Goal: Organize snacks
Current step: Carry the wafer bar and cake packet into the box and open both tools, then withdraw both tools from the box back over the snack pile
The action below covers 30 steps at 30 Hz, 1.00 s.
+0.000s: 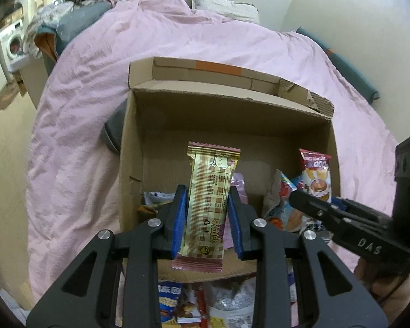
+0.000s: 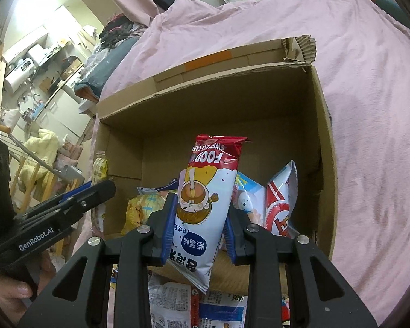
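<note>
An open cardboard box (image 1: 194, 114) stands on a pink bed cover, with several snack packets in its near part. My left gripper (image 1: 208, 194) is shut on a tan plaid snack bar (image 1: 209, 191), held upright over the box's near edge. My right gripper (image 2: 199, 207) is shut on a red, white and blue snack packet (image 2: 205, 199), also upright over the near edge of the box (image 2: 232, 104). The right gripper shows in the left wrist view (image 1: 295, 198) with its packet (image 1: 315, 175). The left gripper shows at the left of the right wrist view (image 2: 109, 187).
Loose snack packets (image 1: 194, 306) lie on the bed in front of the box, also seen in the right wrist view (image 2: 205, 306). The pink bed cover (image 1: 95, 87) surrounds the box. A pillow (image 1: 221, 5) lies at the bed's head. Cluttered furniture and a washing machine (image 1: 13, 43) stand at left.
</note>
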Tool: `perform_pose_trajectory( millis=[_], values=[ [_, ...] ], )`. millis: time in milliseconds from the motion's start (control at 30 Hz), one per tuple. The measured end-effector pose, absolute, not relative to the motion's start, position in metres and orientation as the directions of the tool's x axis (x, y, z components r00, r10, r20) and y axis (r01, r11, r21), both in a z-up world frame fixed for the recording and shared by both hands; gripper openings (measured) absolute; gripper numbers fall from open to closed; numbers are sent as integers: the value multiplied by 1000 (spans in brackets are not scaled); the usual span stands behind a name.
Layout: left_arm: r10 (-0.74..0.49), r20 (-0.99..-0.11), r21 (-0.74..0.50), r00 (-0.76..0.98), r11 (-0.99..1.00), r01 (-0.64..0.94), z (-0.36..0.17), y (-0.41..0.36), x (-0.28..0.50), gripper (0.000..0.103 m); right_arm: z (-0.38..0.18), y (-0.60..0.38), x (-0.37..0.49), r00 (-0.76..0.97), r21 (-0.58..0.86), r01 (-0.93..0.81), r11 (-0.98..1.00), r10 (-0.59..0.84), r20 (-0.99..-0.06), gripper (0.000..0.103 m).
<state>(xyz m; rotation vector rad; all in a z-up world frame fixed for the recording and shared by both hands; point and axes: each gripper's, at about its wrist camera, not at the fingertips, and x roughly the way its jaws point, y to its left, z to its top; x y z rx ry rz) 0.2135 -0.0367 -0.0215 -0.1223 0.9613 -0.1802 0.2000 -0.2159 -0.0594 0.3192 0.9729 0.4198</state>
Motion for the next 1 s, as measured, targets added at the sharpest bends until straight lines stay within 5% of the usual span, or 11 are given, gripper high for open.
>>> perform_pose_trajectory(
  millis=[300,500,633,1000],
  values=[
    [-197,-806,-148,558,980,132,-24,-47,211,26,-50,-225,195,536,481,-204,853,508,-674,35],
    [-190,-791,-151,582,982,115,-19,-44,209,61,-48,-228,194,547,480,-203,853,505,-667,38],
    [-160,-790,-132,592,987,91,-18,-42,209,78,-48,-231,194,549,492,-183,851,504,-667,54],
    [-167,-779,-185,604,982,33,-16,-25,210,79,-44,-232,193,563,465,-156,872,465,-683,101]
  ],
)
